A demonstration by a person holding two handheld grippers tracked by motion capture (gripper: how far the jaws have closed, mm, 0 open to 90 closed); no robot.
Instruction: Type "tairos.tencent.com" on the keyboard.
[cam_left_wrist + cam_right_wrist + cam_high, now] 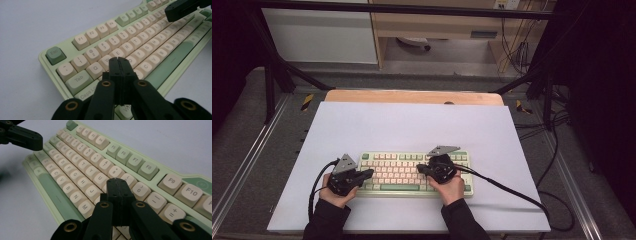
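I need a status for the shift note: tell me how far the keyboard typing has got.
Done: both claws are shut and poised over the keyboard. In hand: the left claw tips over the W/E keys, the right claw near I/O. Left: which keys have been pressed or remain cannot be told.

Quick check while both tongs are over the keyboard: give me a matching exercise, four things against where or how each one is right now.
Things:
1. left tongs
2. right tongs
3. dark green Esc key
4. long green space bar

Places or states:
A. far left corner of the pale green and cream keyboard
B. shut, over the keyboard's left end, near W
C. runs along the front edge, nearest the person
D. shut, over the right half, near the 9 and 0 keys

Pairs: 1-B, 2-D, 3-A, 4-C
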